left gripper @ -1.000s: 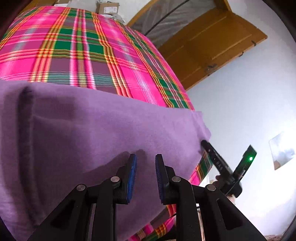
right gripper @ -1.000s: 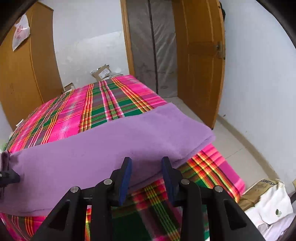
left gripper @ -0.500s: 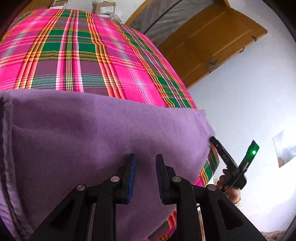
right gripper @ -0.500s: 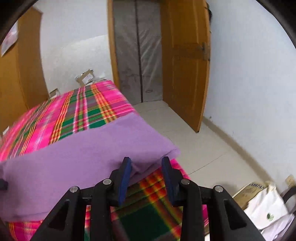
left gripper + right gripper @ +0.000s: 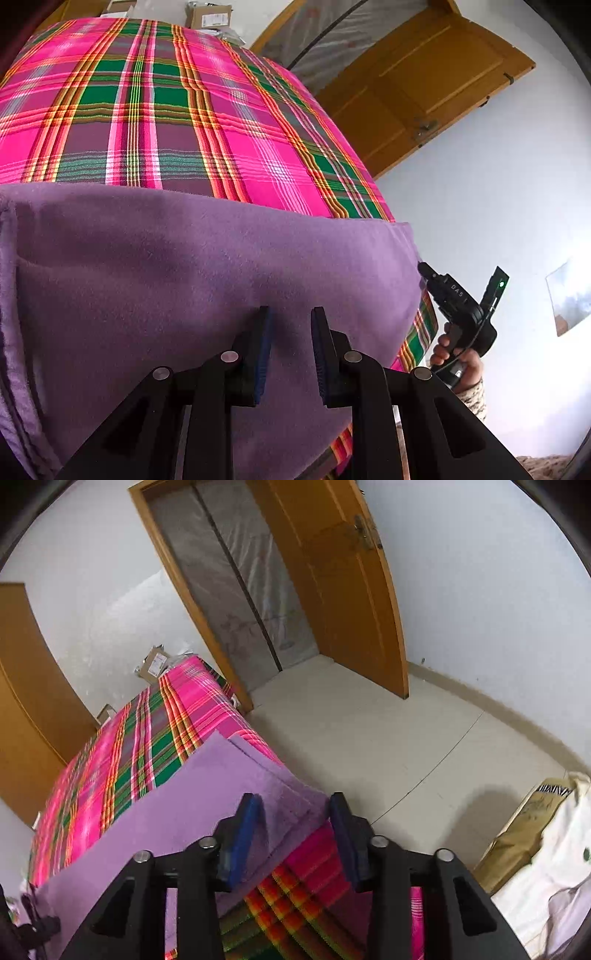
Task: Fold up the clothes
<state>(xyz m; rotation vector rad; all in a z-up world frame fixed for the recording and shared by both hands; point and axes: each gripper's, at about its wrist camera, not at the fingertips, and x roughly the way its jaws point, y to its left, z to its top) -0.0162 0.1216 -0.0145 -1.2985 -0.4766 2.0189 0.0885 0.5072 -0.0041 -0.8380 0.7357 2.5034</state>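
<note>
In the left wrist view, the left gripper [image 5: 290,332] is nearest, over the purple cloth [image 5: 184,277]. Its two blue pads [image 5: 263,354] stand apart with a gap between them, and nothing is between them; the cloth lies below. The cloth is folded and lies on the near part of the bed [image 5: 166,122], which has a pink, green and orange plaid cover. A seam runs along the left edge of the cloth. At the right corner of the cloth the right gripper [image 5: 424,269] is seen from the side, held by a hand [image 5: 454,354] with a knitted cuff. Its tip is at the cloth corner, but from here I cannot tell if it touches. The letters "DAS" are printed on its body, and a small green light shines on a black part above. This view alone shows the hand, the letters and the light.

In the right wrist view, the right gripper [image 5: 293,823] has its jaws wide apart, on both sides of the cloth [image 5: 184,805] corner; it does not pinch it. This view alone shows that the cloth has several layers at this corner. Right of the bed [image 5: 147,738] are the floor [image 5: 369,738] and, at the edge, a brown bag [image 5: 517,830] with a black-and-white pattern that I cannot read. Farther stands the open door [image 5: 340,572], and a box [image 5: 155,661] is behind the bed, its label too small to read.
</note>
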